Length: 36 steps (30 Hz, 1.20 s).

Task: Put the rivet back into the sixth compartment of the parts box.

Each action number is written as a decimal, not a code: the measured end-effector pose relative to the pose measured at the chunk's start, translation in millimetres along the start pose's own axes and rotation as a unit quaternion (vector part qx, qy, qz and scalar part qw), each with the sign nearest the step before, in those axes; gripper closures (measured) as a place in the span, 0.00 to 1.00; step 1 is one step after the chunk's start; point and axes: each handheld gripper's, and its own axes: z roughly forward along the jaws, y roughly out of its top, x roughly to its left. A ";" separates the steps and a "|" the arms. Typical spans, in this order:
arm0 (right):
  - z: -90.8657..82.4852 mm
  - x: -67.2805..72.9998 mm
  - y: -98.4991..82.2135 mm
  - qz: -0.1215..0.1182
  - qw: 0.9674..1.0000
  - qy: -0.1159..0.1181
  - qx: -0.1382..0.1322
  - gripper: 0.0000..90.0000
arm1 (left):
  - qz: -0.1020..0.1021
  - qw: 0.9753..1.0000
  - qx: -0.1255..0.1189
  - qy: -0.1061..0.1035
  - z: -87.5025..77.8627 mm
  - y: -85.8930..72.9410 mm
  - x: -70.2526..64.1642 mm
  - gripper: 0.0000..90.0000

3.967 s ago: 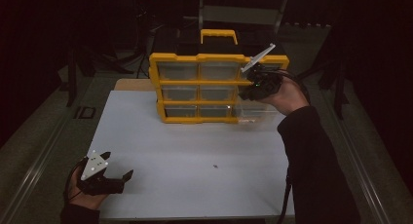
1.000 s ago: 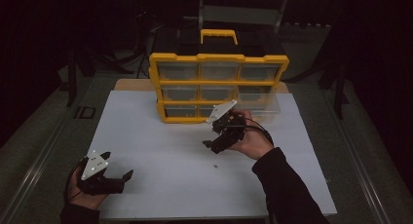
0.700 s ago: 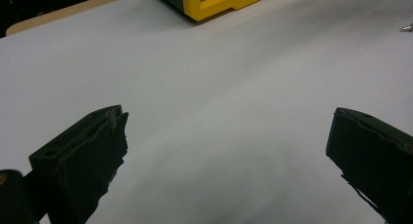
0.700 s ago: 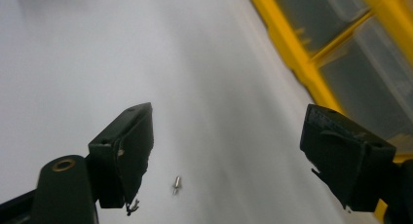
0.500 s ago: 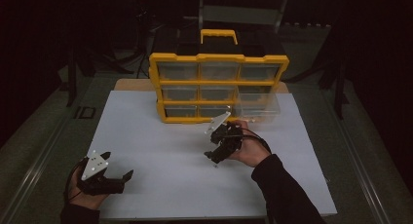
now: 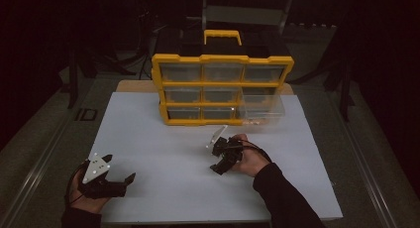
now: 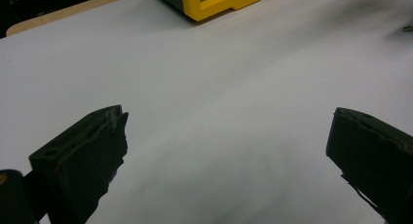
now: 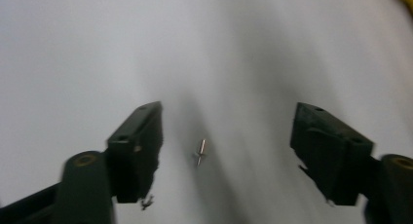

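Observation:
A tiny metal screw [image 8: 201, 151] lies on the white tabletop [image 6: 163, 139], between the jaws of my right gripper [image 8: 227, 114]. The jaws have just been closing, but both pads still stand clear of the screw. In the high view the right gripper [image 6: 219, 166] points down at the table's middle, in front of the yellow drawer organizer [image 6: 223, 84]. My left gripper [image 6: 124, 181] rests at the near left edge, open. In the left gripper view its jaws [image 7: 229, 121] stand wide apart over bare white table.
One clear drawer [image 6: 262, 109] sticks out of the organizer's lower right. The organizer has a yellow carry handle [image 6: 222, 35] on top and stands at the back of the table. Darkness surrounds the table.
The right gripper came from the pulled-out drawer to the table's middle and has sunk lower over the screw. Its jaws have narrowed. The left gripper has not moved.

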 end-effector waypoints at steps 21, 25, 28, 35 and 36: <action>22.6 3.9 -2.0 -0.010 0.996 0.032 0.086 0.85 | 0.000 1.000 0.000 -0.001 0.1 0.2 -0.5 0.02; 23.6 6.3 1.8 -0.023 0.994 0.035 0.100 0.91 | 0.000 1.000 -0.001 0.000 -0.3 0.1 -0.3 0.02; 23.9 5.9 4.0 -0.027 0.993 0.037 0.107 0.92 | 0.000 1.000 0.000 0.000 -0.2 0.0 -0.1 0.02; 22.0 6.8 8.2 -0.040 0.991 0.037 0.123 0.92 | 0.001 1.000 0.001 0.000 0.2 0.1 -0.1 0.02; 22.0 6.8 8.2 -0.040 0.991 0.037 0.123 0.92 | 0.000 1.000 0.001 0.000 0.2 0.1 -0.1 0.02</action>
